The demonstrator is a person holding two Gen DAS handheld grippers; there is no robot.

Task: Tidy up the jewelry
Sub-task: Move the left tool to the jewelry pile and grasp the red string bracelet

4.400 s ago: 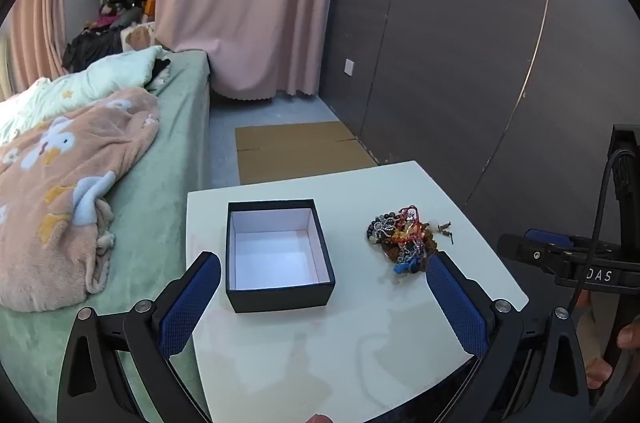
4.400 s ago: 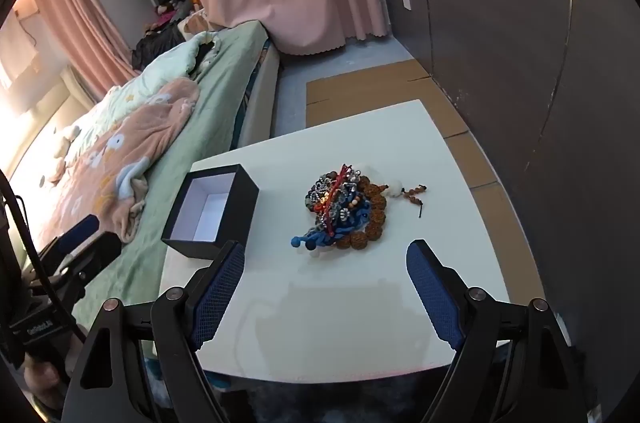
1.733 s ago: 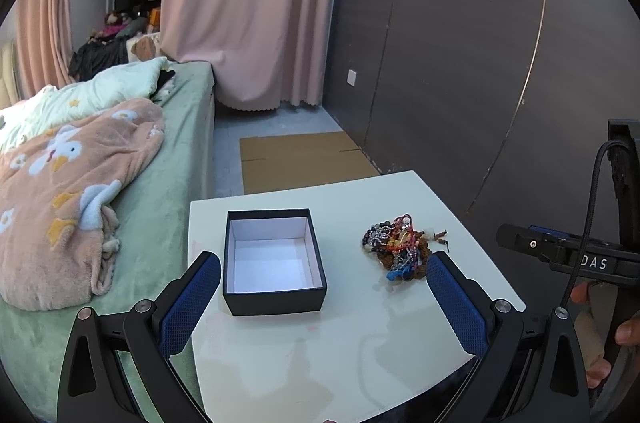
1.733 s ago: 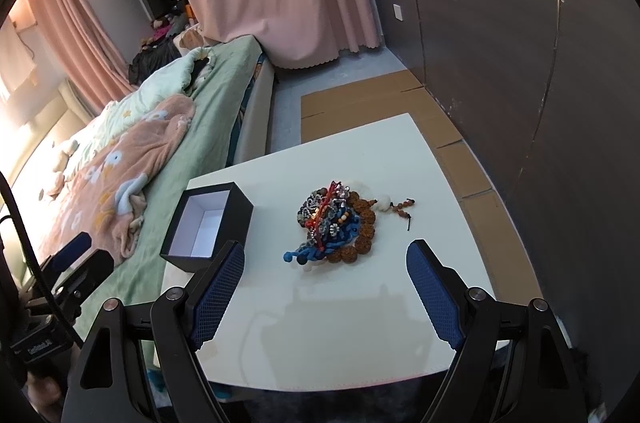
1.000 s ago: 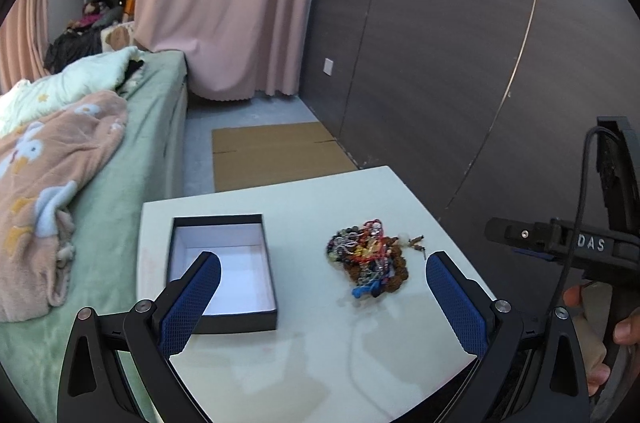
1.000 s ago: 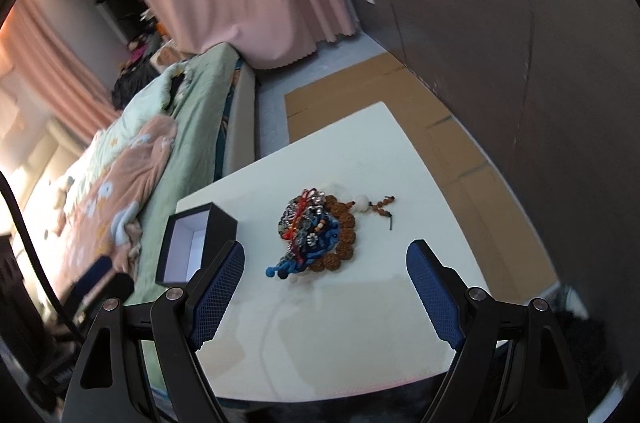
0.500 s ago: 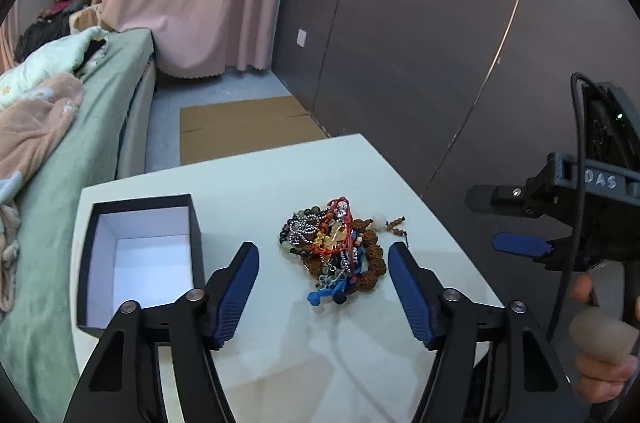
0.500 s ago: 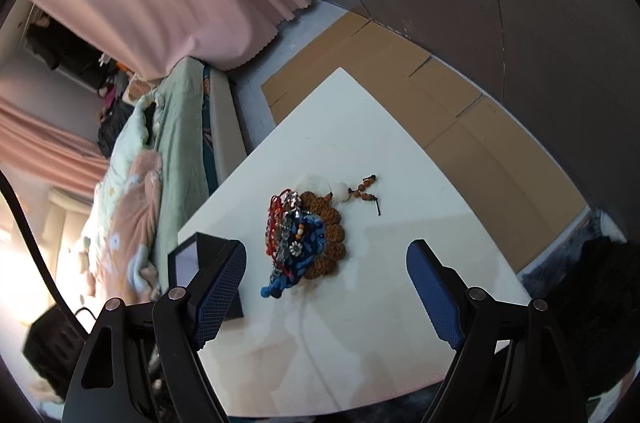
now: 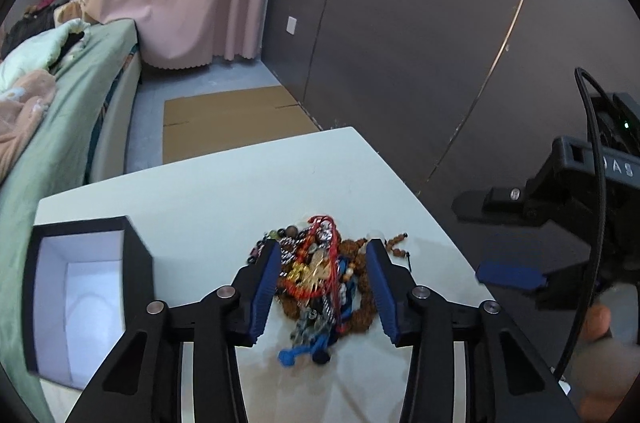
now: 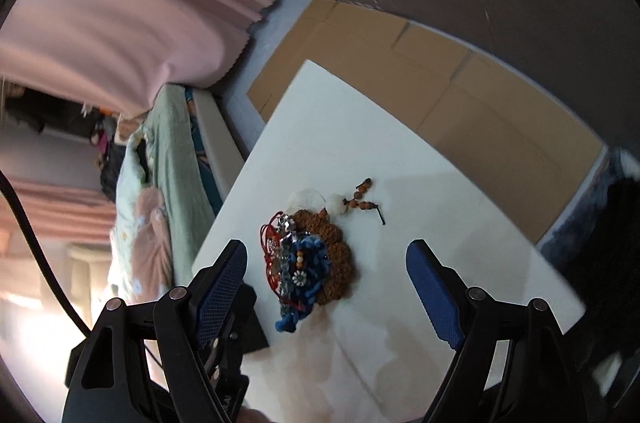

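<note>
A tangled pile of jewelry [image 9: 320, 279] with red cord, brown beads and blue tassels lies on the white table [image 9: 224, 191]. My left gripper [image 9: 322, 287] is open, its blue fingers straddling the pile just above it. An open black box [image 9: 80, 299] with a white inside stands to the left. In the right wrist view the pile [image 10: 308, 259] lies ahead of my right gripper [image 10: 326, 285], which is wide open, empty and tilted above the table.
A bed [image 9: 60, 95] with green sheet and pink blanket runs along the table's left side. Flat cardboard [image 9: 228, 119] lies on the floor beyond. A dark panel wall [image 9: 420, 43] stands to the right. The right gripper's body [image 9: 560, 203] hangs at the table's right edge.
My left gripper has moved forward and right, down over the jewelry pile, and its fingers have narrowed around it. My right gripper has tilted and lifted, staying wide open.
</note>
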